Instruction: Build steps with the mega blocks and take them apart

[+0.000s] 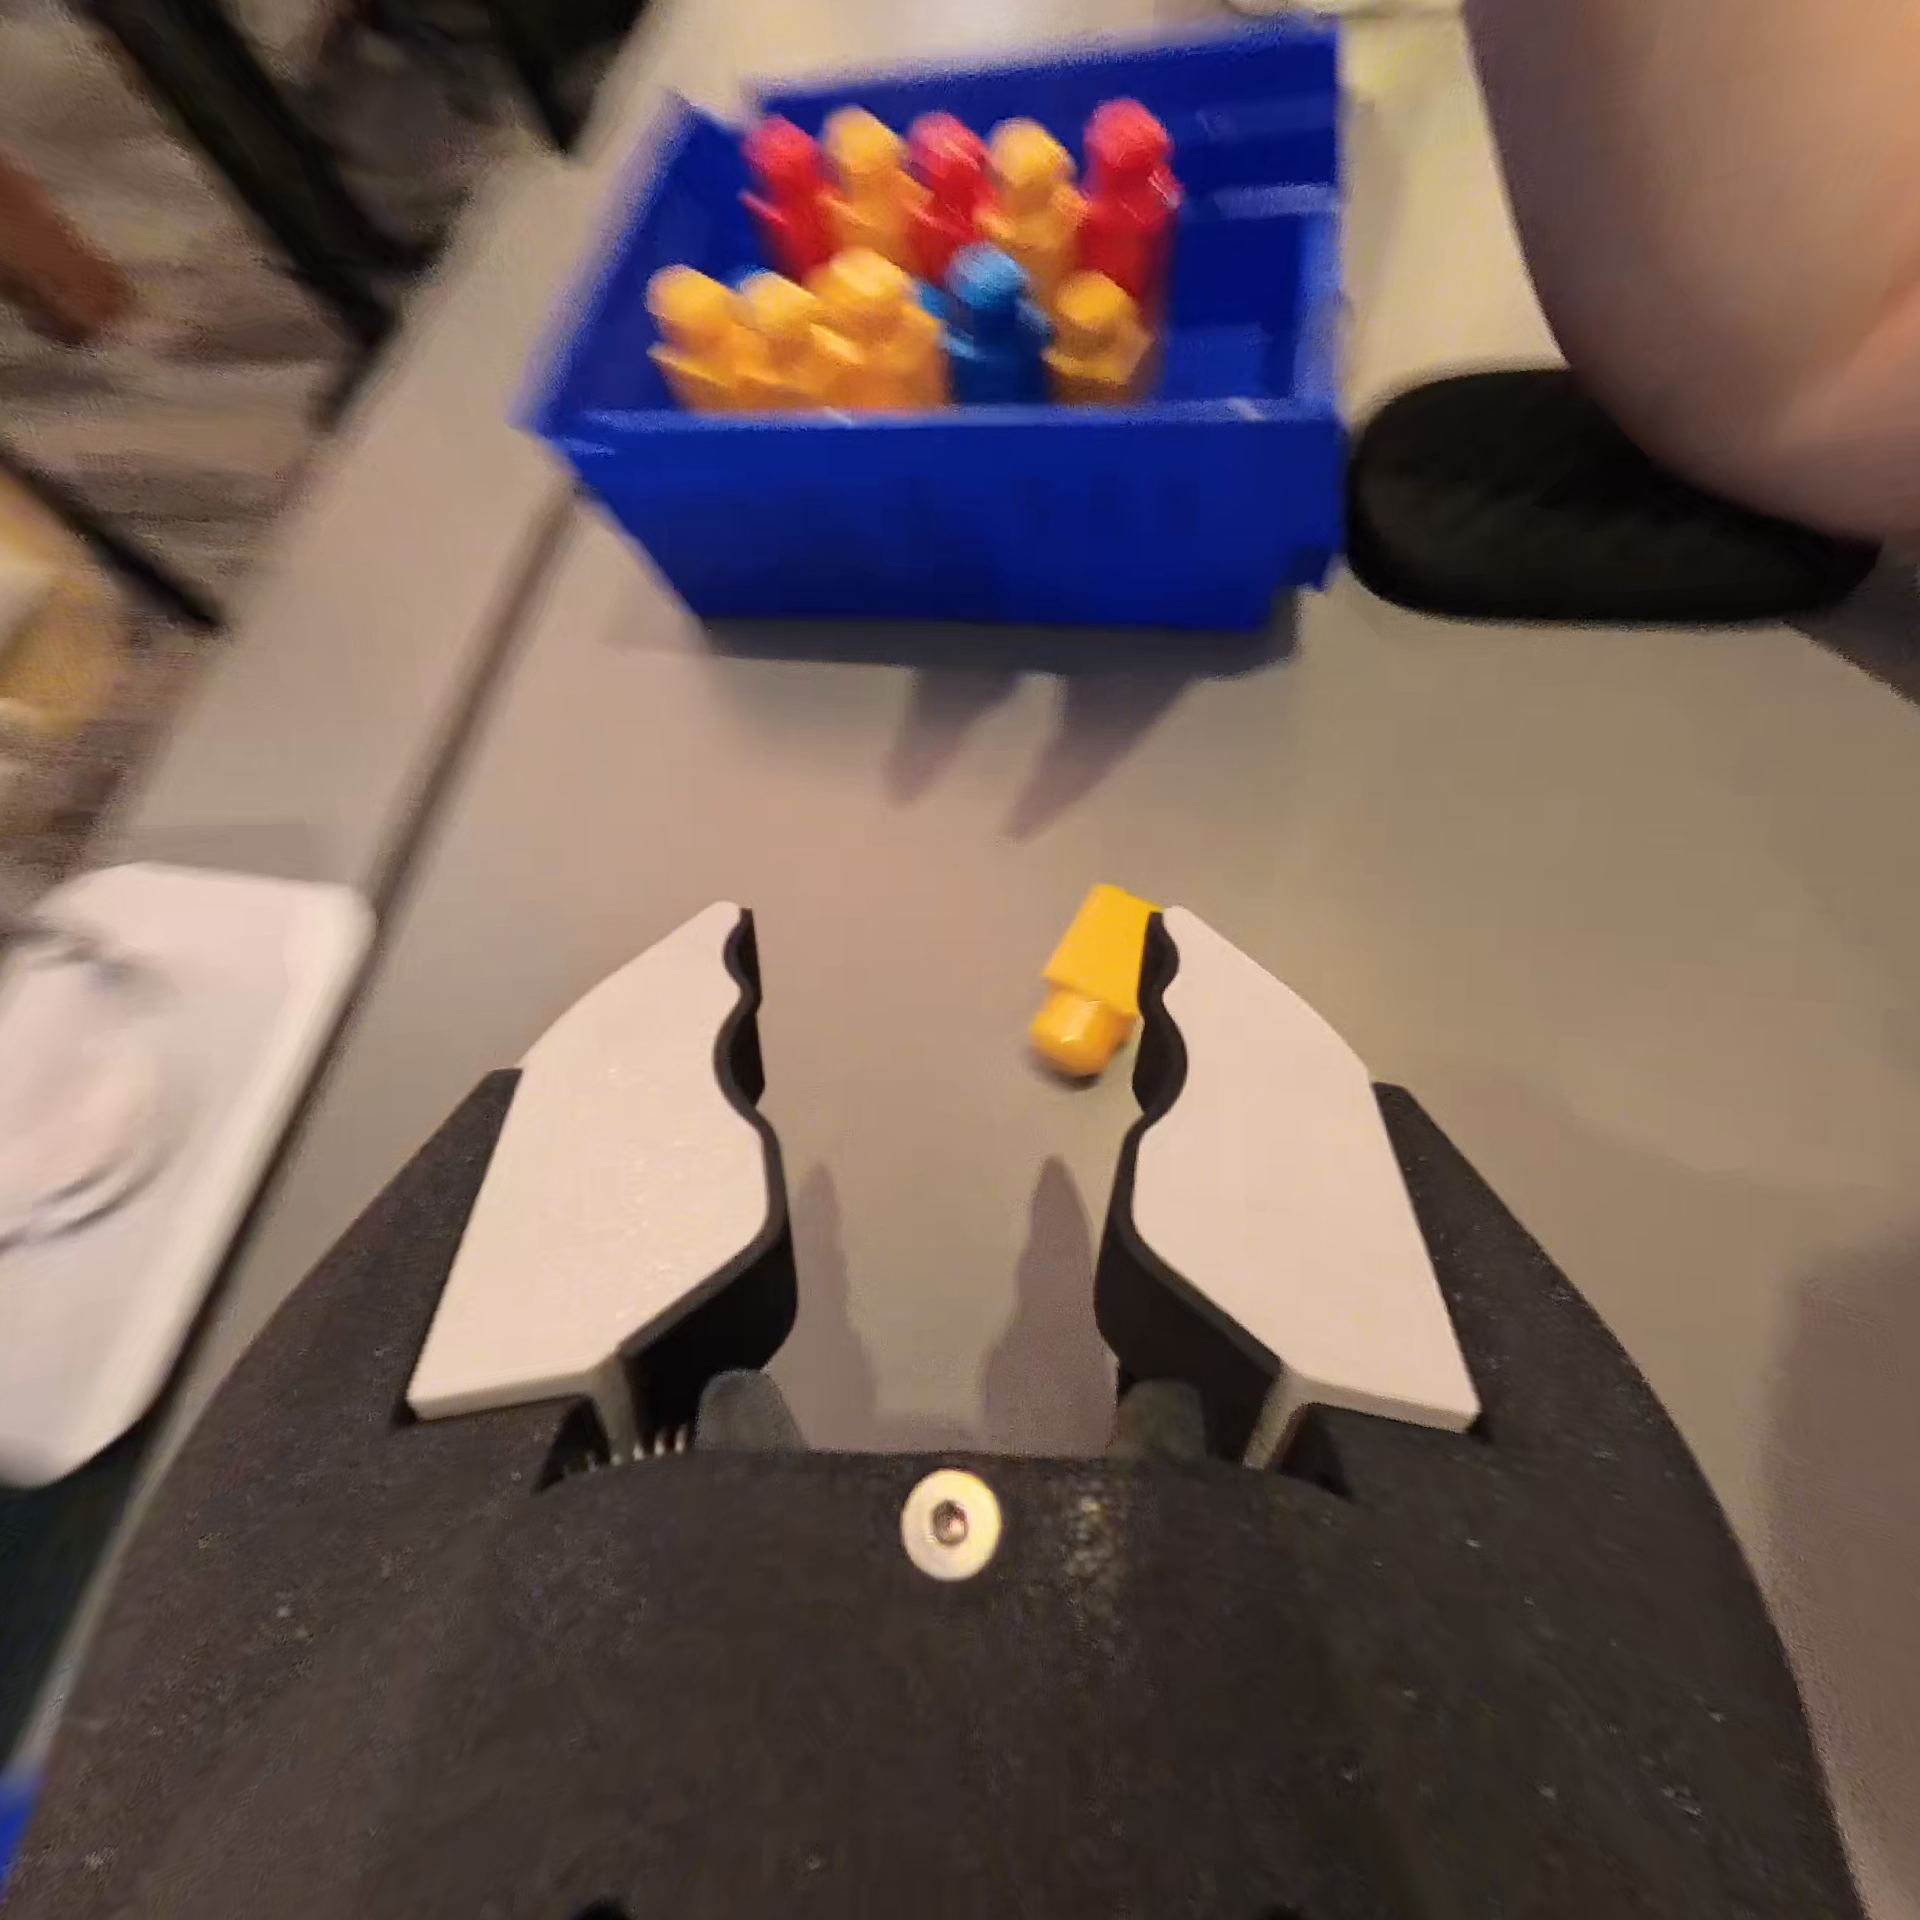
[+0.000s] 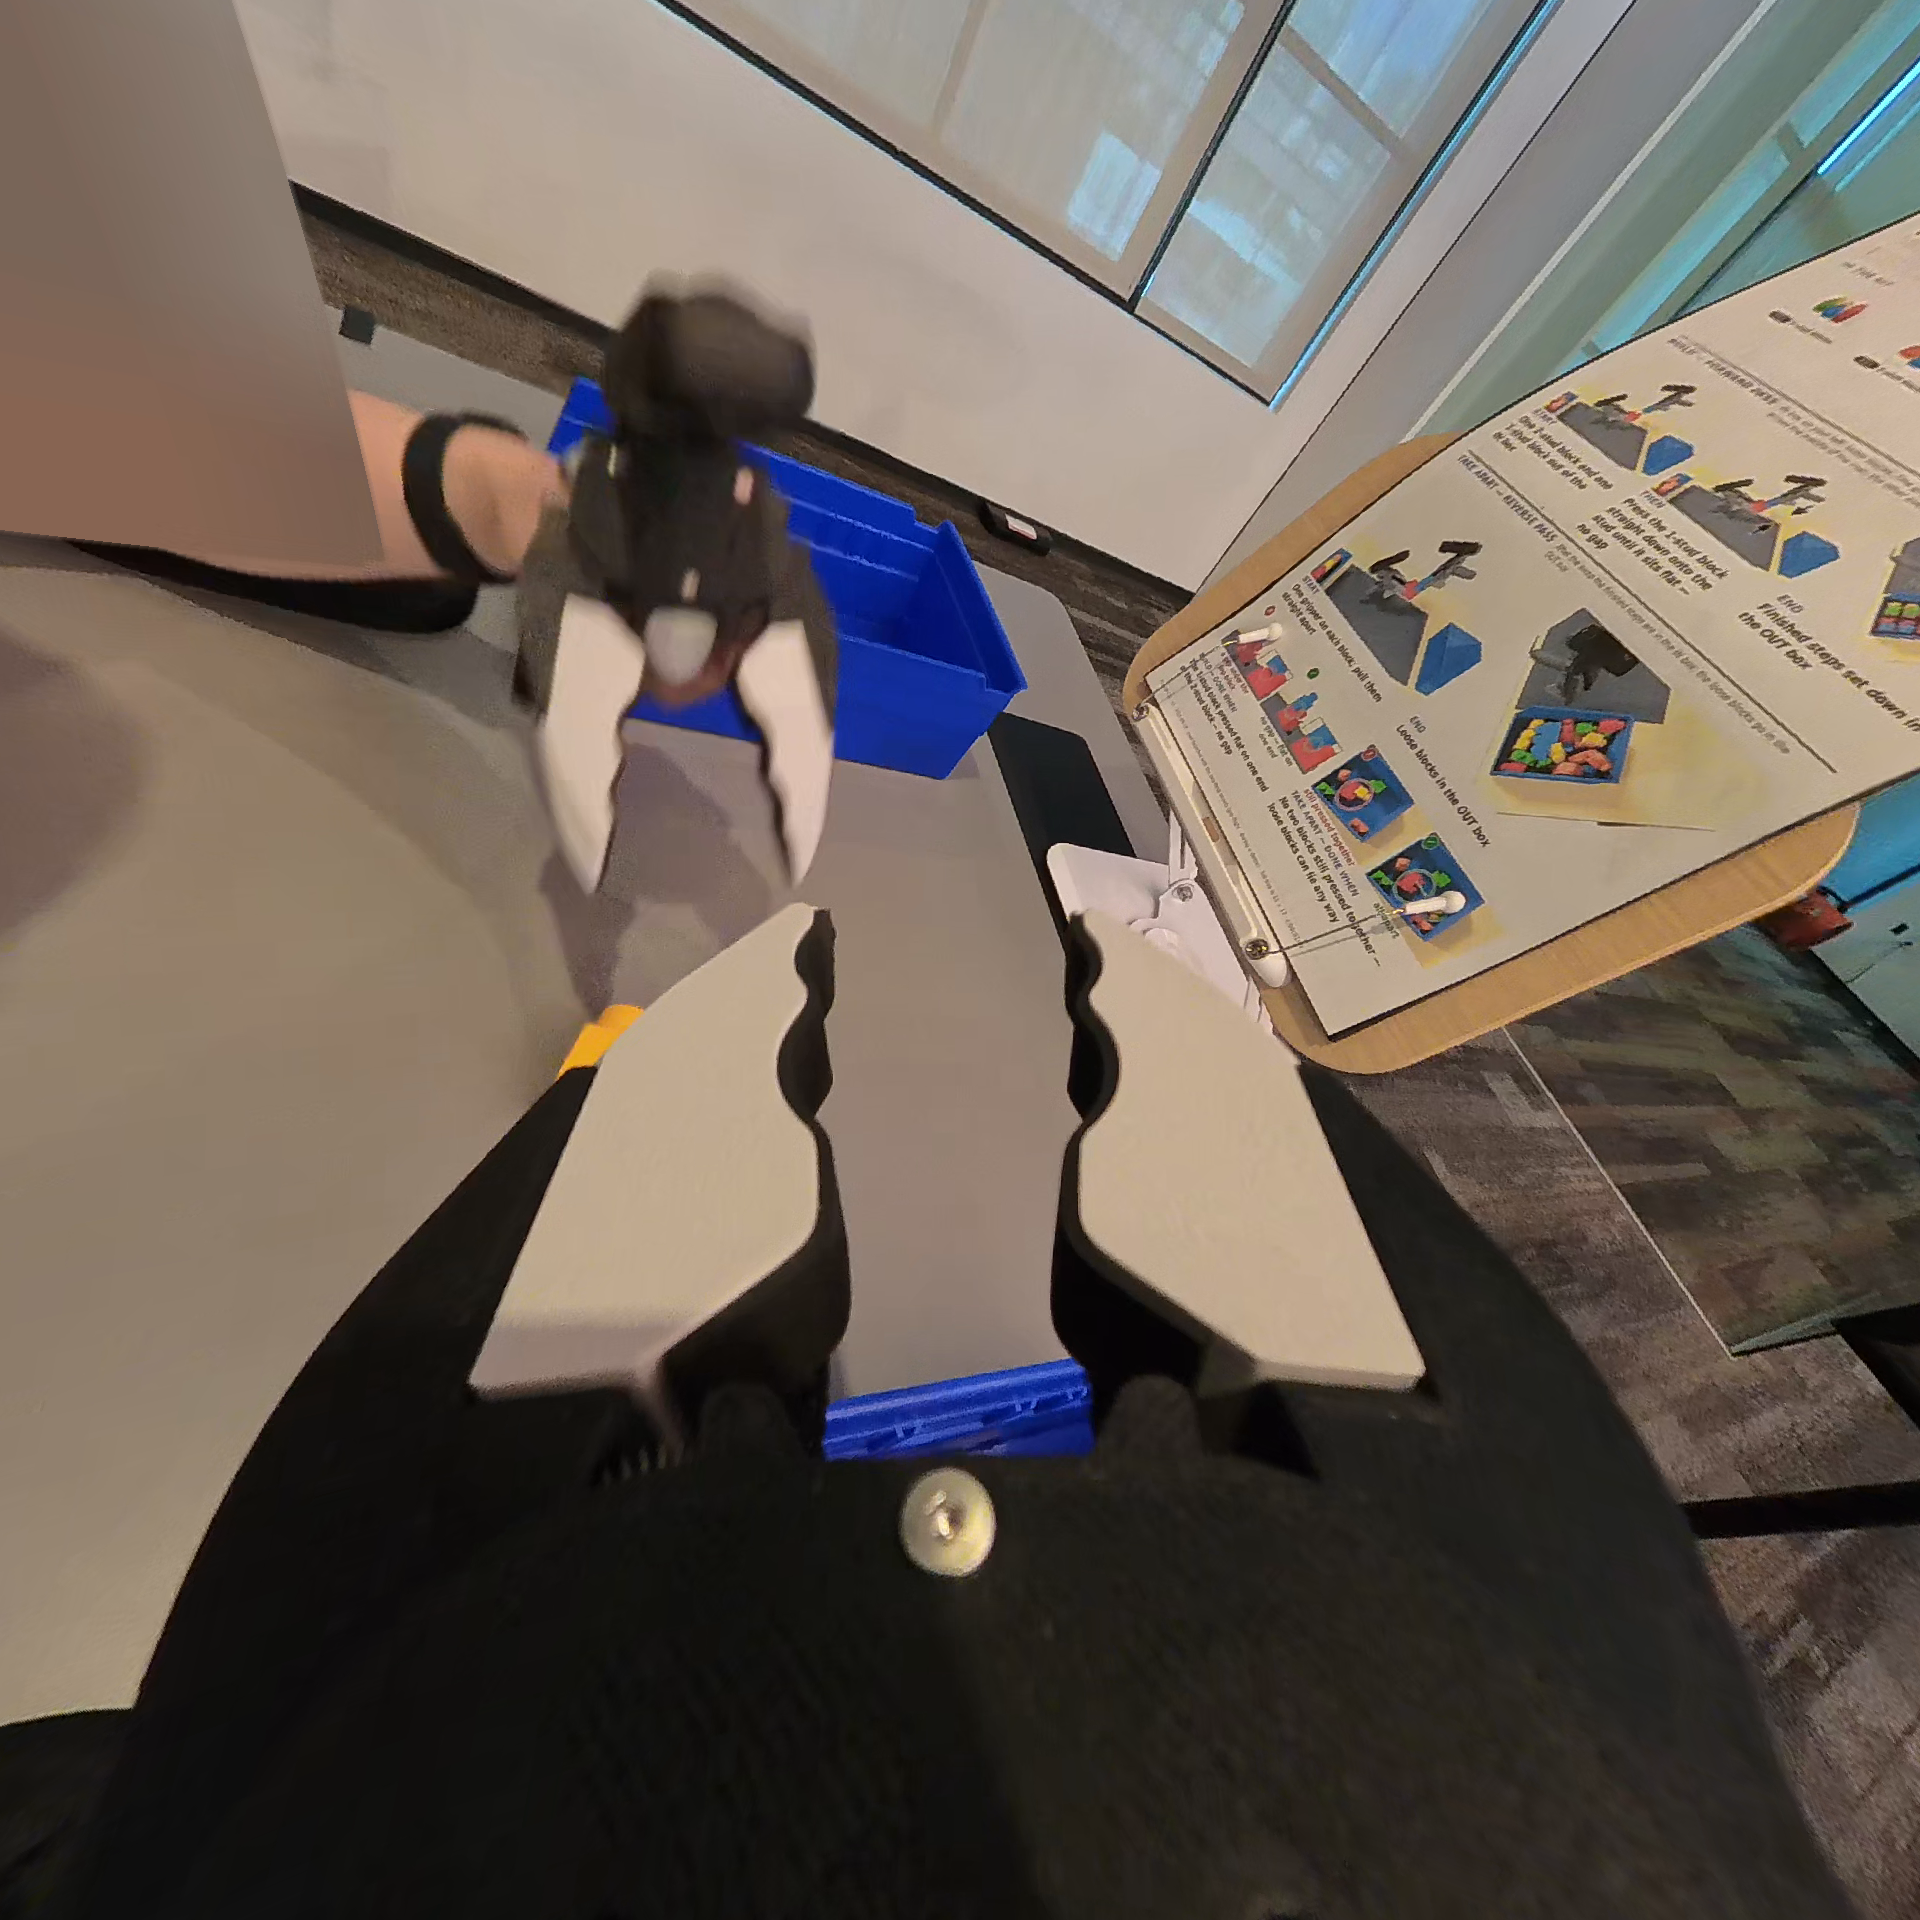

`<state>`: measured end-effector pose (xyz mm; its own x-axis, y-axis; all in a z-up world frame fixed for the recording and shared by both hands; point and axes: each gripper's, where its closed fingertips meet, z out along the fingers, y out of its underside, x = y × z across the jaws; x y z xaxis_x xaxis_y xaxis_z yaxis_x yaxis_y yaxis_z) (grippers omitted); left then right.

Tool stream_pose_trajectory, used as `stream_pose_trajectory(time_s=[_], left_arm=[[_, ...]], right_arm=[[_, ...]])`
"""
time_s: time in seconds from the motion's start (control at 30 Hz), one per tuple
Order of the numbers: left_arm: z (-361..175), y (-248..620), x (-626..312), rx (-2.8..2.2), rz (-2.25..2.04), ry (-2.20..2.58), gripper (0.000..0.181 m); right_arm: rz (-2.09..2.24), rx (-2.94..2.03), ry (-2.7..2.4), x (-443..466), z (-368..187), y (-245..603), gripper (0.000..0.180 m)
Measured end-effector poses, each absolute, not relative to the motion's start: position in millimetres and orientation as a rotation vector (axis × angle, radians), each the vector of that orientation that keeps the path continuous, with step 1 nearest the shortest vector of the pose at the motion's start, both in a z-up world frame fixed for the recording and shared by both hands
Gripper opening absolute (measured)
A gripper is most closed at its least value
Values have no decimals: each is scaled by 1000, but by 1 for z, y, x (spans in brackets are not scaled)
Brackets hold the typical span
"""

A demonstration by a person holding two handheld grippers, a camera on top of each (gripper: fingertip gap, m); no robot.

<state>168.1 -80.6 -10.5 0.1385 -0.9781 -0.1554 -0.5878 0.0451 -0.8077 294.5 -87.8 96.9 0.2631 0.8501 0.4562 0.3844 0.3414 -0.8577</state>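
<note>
Two grippers: both spread wide, nothing held.
Left gripper (image 1: 951,925): released, low over the grey table (image 1: 1455,935), aimed toward the bin.
Right gripper (image 2: 945,930): released, empty, raised and tilted, looking across the table at the left gripper.
Loose block: one yellow block (image 1: 1091,982) lying on its side on the table, at about 1 o'clock inside the left gripper's gap, just beside the right-hand finger's inner pad; contact cannot be told.
Block axis: long axis runs roughly 12-to-6, near parallel to the fingers; stud end points to 6 o'clock, back at the camera, body end toward the bin.
Nearer tool: left, clearly; in the right wrist view only a yellow sliver shows at the left finger's edge.
Bin: blue bin (image 1: 935,520) at 12 o'clock, well beyond the fingertips, packed with upright red, yellow and blue stepped blocks (image 1: 914,260), blurred.
Judgement: closing would likely squeeze the block across its short width; centring first looks safer.
</note>
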Motion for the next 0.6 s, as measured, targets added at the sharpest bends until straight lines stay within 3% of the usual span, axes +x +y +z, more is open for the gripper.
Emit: stream_pose_trajectory(time_s=[0.1, 0.2, 0.27, 0.43, 0.53, 0.6], left_arm=[[54, -28, 82, -1655, -400, 1148, 62], [62, 23, -23, -1748, -183, 741, 56], [32, 49, -69, -1908, -143, 572, 71], [-64, 90, -95, -2168, -155, 506, 69], [-107, 95, -99, -2312, -124, 490, 92], [-121, 98, -100, -2371, -122, 445, 91]], right_arm=[[481, -1254, -1323, 297, 99, -88, 44], [485, -1261, -1319, 297, 98, -87, 44], [487, -1271, -1328, 295, 95, -87, 44], [473, -1308, -1367, 288, 82, -84, 43], [460, -1333, -1389, 286, 74, -82, 43], [461, -1348, -1400, 286, 70, -81, 43]])
